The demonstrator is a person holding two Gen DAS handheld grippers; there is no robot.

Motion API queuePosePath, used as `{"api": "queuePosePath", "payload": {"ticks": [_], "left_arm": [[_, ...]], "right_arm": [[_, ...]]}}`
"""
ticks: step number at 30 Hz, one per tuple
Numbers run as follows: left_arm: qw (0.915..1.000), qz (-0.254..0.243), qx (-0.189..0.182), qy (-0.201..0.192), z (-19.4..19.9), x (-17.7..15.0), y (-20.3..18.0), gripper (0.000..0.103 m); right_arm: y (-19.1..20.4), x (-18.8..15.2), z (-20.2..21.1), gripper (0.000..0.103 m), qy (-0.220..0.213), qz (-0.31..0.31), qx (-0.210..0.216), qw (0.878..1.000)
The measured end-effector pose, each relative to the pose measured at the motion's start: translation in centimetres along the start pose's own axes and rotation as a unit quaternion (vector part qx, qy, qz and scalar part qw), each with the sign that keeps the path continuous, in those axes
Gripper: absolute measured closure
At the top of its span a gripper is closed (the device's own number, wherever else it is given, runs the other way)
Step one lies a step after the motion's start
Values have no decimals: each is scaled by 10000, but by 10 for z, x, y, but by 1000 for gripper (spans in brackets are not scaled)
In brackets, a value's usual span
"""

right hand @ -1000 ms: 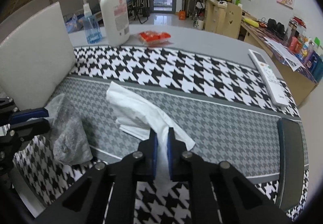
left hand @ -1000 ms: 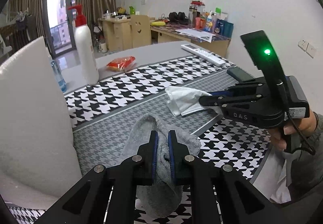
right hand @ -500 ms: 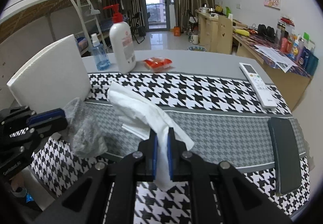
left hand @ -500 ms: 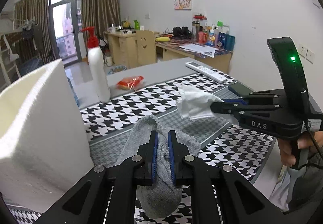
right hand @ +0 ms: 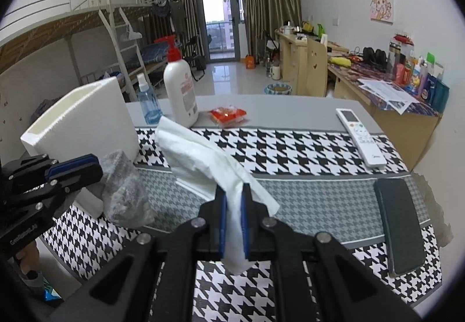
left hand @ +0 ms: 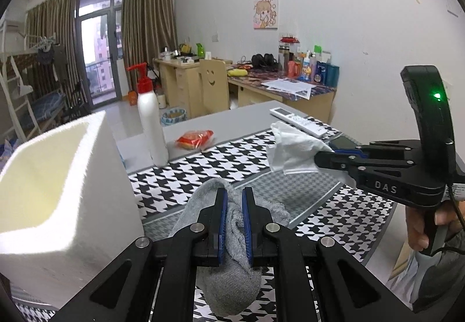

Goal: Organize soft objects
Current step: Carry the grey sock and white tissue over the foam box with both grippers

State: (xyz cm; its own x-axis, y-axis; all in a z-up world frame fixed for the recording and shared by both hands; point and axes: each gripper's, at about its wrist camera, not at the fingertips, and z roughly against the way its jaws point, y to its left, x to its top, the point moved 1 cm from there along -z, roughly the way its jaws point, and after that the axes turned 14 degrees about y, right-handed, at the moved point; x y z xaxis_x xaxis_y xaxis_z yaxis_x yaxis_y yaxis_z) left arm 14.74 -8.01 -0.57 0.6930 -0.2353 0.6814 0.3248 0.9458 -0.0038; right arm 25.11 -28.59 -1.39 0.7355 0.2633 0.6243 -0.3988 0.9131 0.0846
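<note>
Grey sock [left hand: 229,272] hangs from our left gripper [left hand: 232,206], whose jaws are pinched tight on it. Our right gripper [right hand: 232,206] pinches a white tissue [right hand: 200,159] the same way. Both soft things are up in the air over the checked tablecloth [right hand: 290,147], not lying on it. We think they belong in the white box [left hand: 58,176], which stands just beside the sock on the left. Nothing shows inside the box from here. So the picking up is done, and the dropping in is left. The remote [right hand: 360,136] and the phone [right hand: 401,223] are hard things, so we leave them.
</note>
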Motion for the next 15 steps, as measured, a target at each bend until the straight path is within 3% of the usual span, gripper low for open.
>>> {"api": "queuePosePath", "payload": {"ticks": [15], "left_arm": [[9992, -106, 57, -381, 26, 11, -1, 97]], "right_arm": [[3, 1, 17, 91, -271, -16, 41, 9996]]}}
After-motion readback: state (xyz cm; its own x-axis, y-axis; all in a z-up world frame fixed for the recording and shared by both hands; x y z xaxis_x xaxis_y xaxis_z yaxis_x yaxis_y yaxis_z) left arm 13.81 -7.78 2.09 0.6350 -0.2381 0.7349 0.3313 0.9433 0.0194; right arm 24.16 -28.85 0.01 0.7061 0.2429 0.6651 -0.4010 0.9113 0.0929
